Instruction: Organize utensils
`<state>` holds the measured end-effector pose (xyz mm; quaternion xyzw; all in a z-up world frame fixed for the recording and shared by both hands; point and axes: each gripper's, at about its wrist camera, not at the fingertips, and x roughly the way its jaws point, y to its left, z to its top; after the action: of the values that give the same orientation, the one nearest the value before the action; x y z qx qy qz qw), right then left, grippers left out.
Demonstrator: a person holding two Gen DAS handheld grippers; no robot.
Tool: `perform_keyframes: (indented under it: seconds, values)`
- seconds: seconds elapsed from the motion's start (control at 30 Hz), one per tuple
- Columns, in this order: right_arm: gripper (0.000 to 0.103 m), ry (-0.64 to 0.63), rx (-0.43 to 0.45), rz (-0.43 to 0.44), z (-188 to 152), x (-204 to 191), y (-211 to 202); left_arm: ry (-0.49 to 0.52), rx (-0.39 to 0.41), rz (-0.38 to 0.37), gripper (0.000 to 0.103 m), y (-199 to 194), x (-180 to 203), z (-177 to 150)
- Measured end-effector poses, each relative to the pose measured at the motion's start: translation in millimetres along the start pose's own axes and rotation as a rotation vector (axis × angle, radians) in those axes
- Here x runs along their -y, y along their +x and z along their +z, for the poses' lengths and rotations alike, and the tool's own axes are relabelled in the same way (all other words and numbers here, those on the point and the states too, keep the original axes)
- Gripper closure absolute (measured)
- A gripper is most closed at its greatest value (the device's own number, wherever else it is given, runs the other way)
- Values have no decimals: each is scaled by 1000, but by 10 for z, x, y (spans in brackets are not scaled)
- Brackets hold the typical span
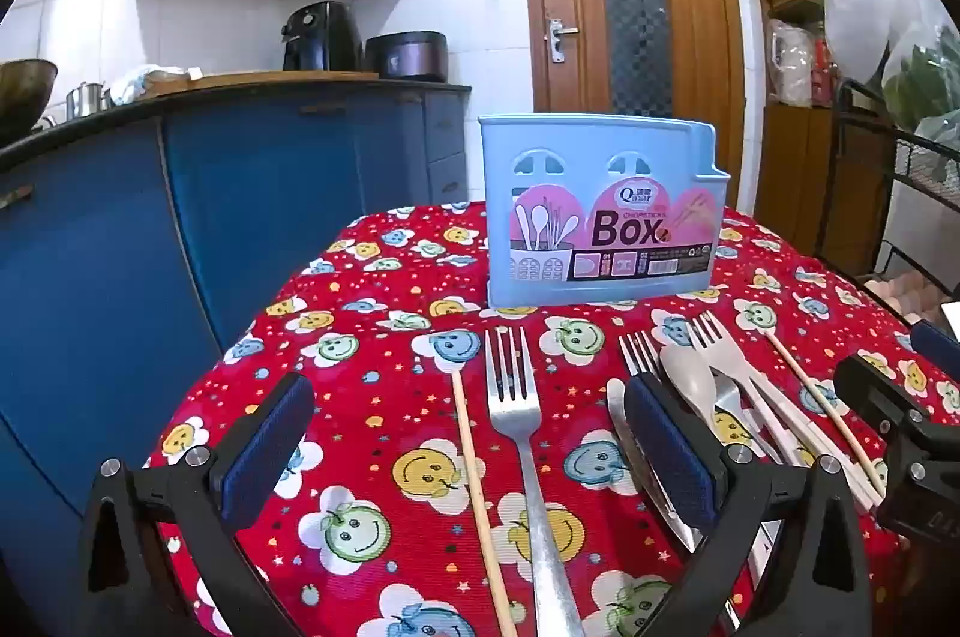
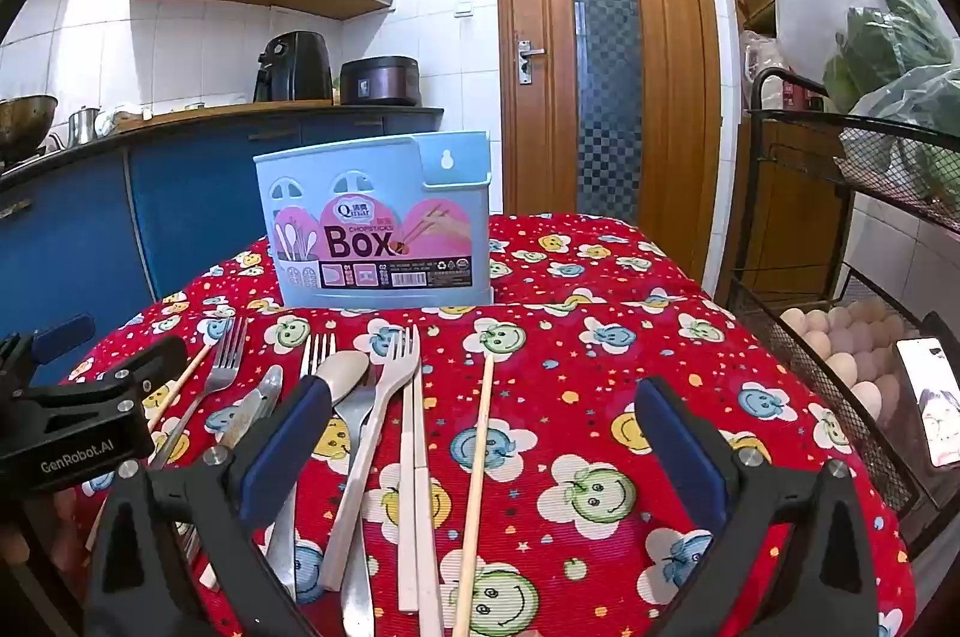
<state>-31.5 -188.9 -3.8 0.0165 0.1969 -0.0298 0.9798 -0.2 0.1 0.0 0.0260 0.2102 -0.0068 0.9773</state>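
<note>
Utensils lie flat on the bench before the upright box; left claw and right claw hover wide open, empty, seemingly ready to pick.

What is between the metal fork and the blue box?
Nothing visible. The metal fork lies on the red tablecloth between the open jaws of the left gripper, tines toward the blue box. Only bare cloth lies between them. A wooden chopstick lies beside the fork, not across its path.
</note>
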Motion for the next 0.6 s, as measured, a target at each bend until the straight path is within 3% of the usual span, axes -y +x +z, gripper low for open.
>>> perform_keyframes:
  seconds: [0.6]
  values:
    - [0,2,-1,1,-4,7,0,2,7,1,0,-42,18,-5]
